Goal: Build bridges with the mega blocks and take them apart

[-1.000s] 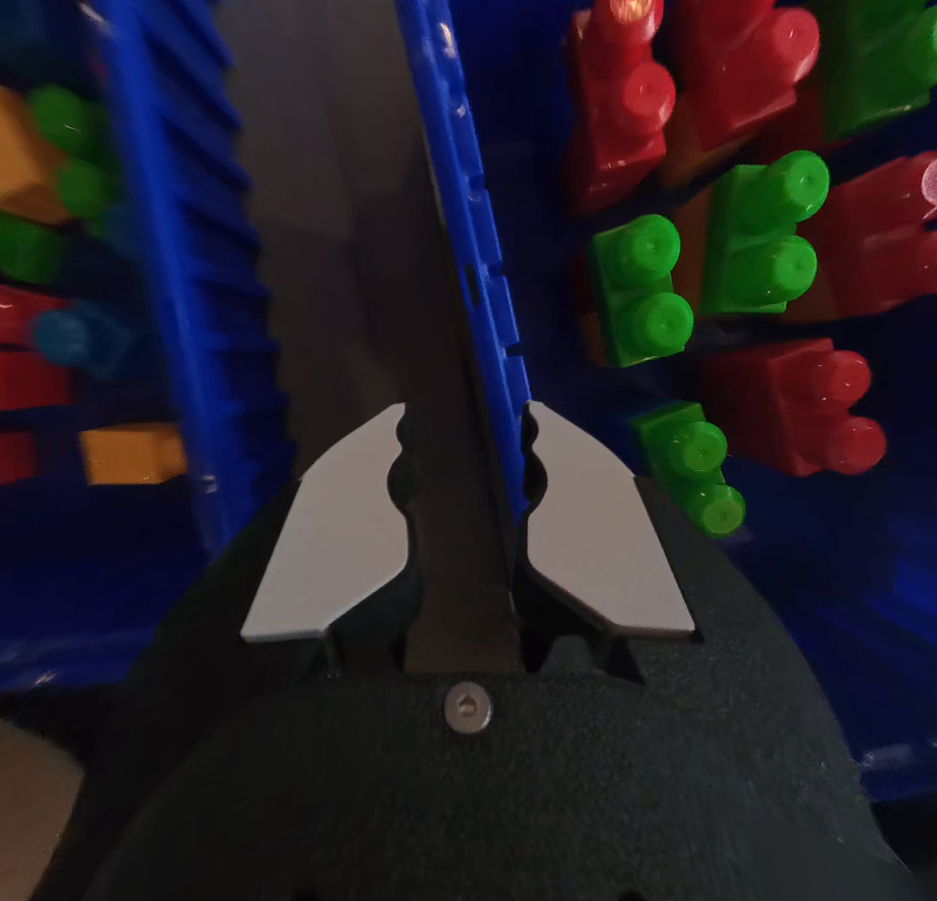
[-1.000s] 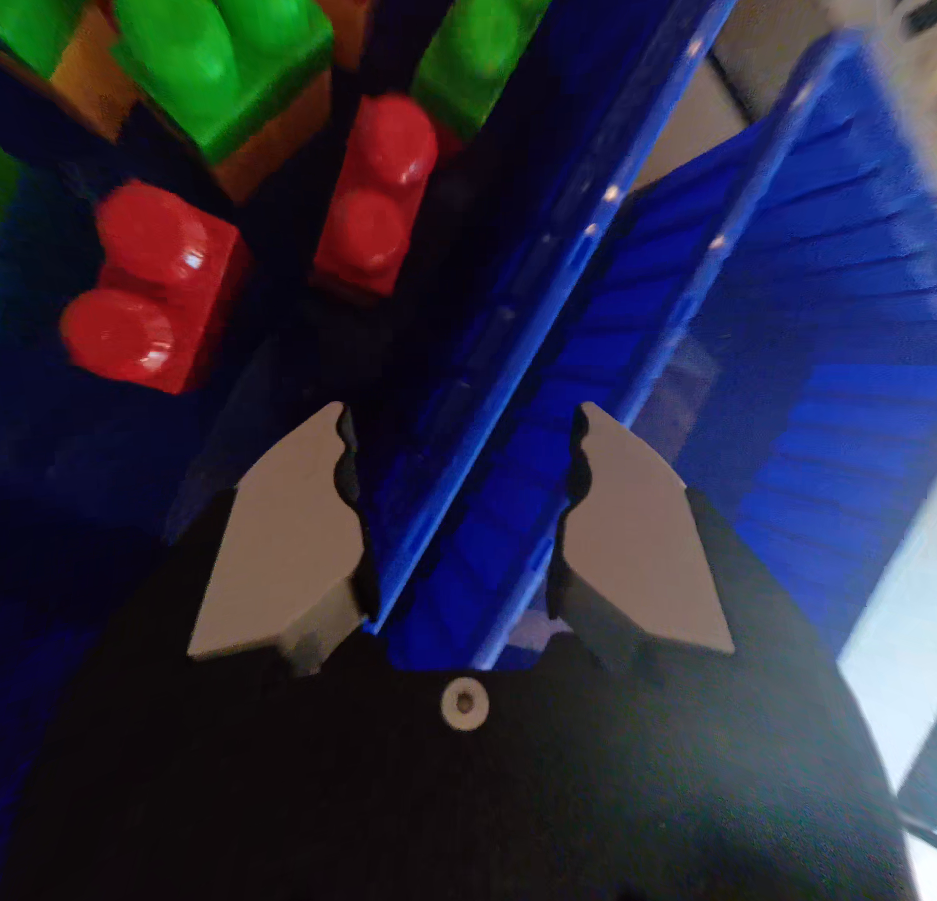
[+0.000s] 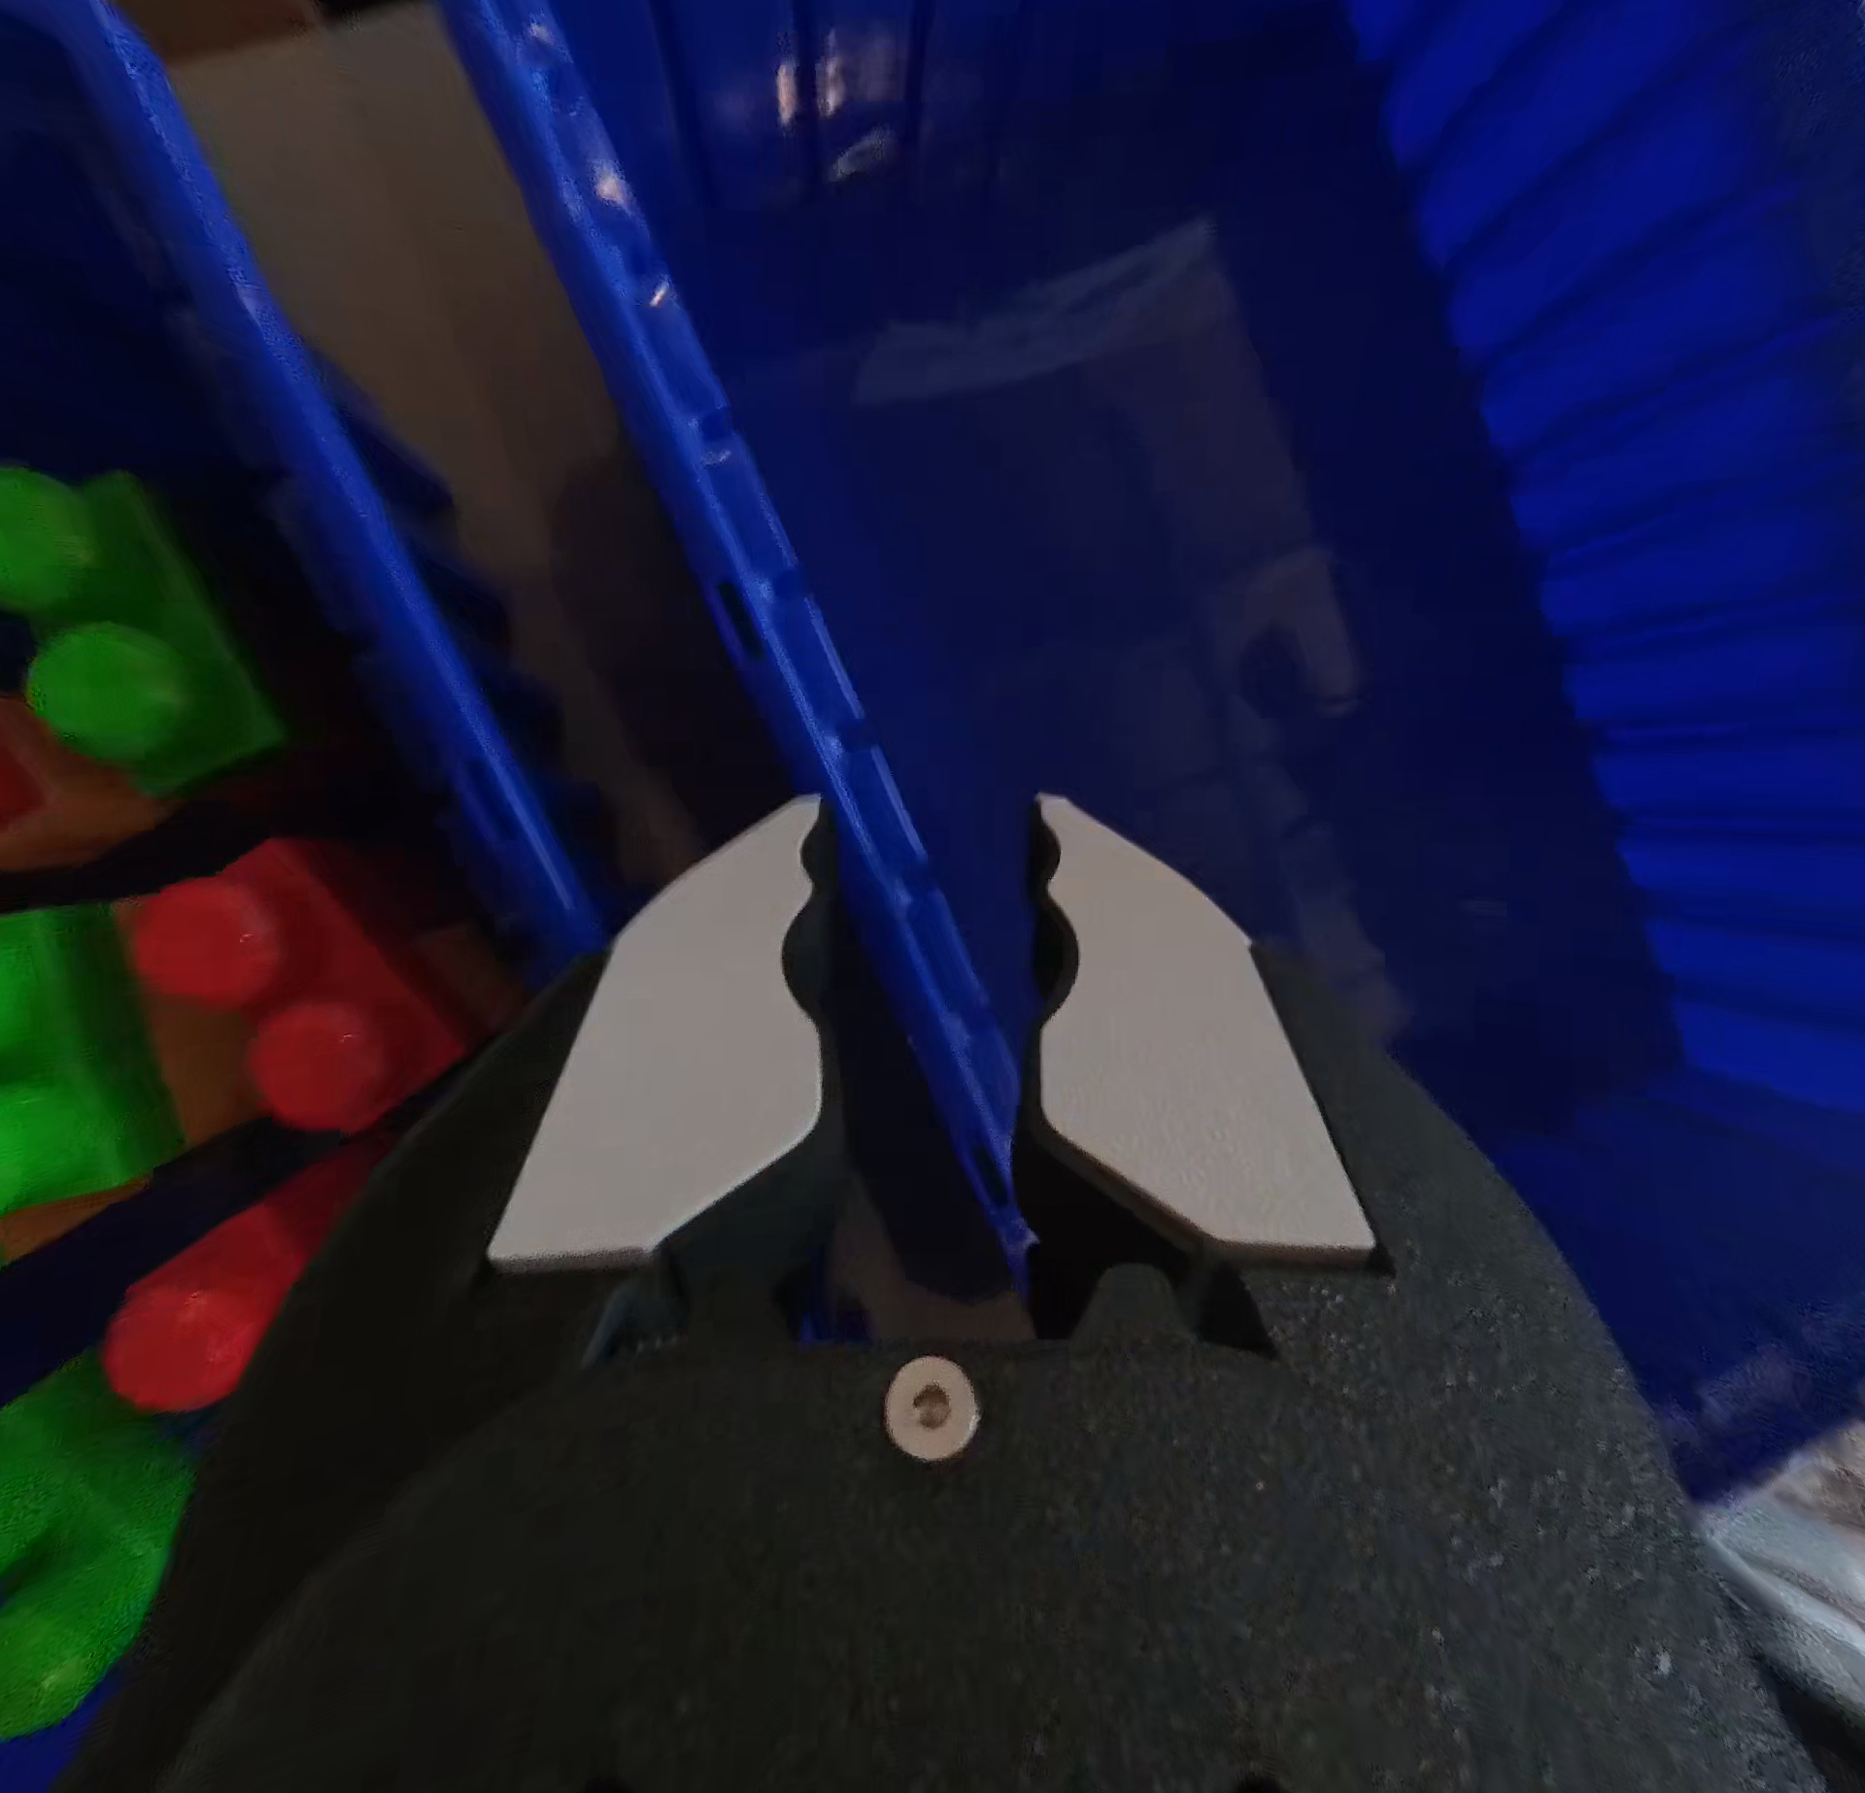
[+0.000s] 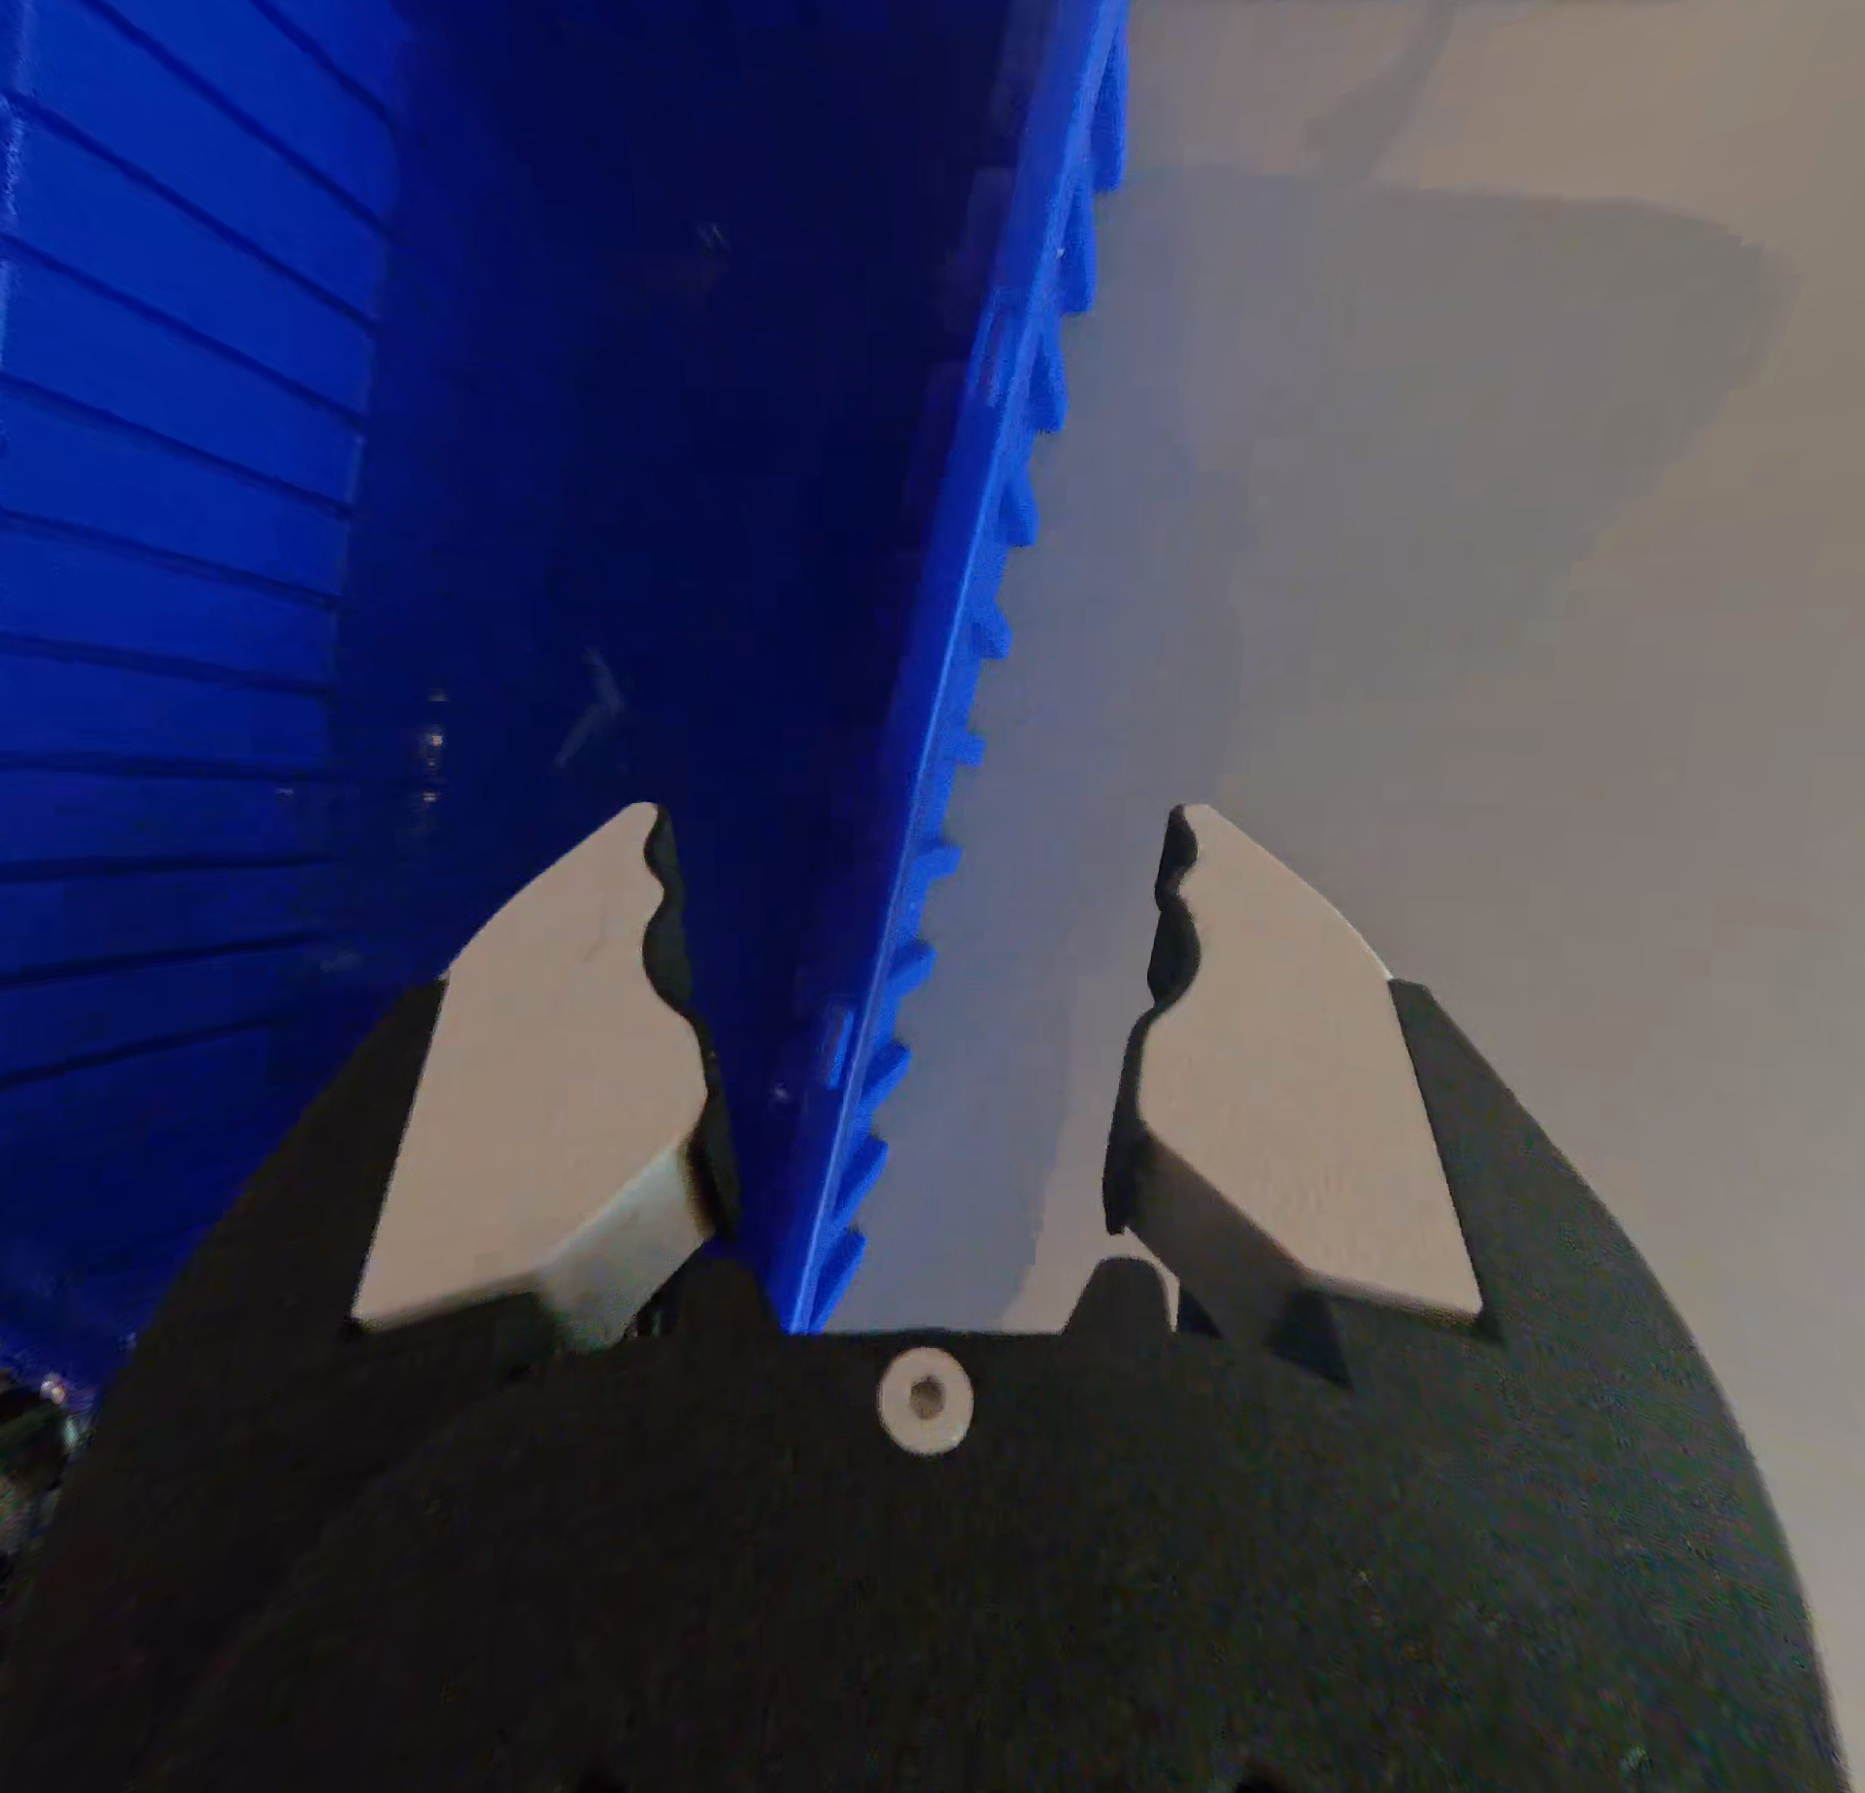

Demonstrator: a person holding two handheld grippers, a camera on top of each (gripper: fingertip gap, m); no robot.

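In the left wrist view, green blocks (image 3: 111, 655) and red blocks (image 3: 293, 988) sit at the left edge of the frame, inside a blue bin (image 3: 333, 493). They look blurry. Just right of that bin there is a strip of grey tabletop (image 3: 404, 352). Next comes the rim (image 3: 706, 453) of a second blue bin, which runs from the top of the frame down to the middle. The left tool (image 3: 928, 826) has its two grey fingers (image 3: 686, 1058) a little apart, one on each side of this rim. The rim touches the right finger low down, but the pictures do not show a real pinch. Right of the rim is the dark inside of the second bin, with a ribbed blue wall (image 3: 1665, 735) at the far right.

In the right wrist view, a ribbed blue wall (image 4: 172, 534) fills the left side. A toothed blue rim (image 4: 969, 635) runs down the middle. The right tool (image 4: 913, 826) is spread wide, with the rim between its fingers and close to the left one. Bare grey tabletop (image 4: 1413, 534) fills the right side.
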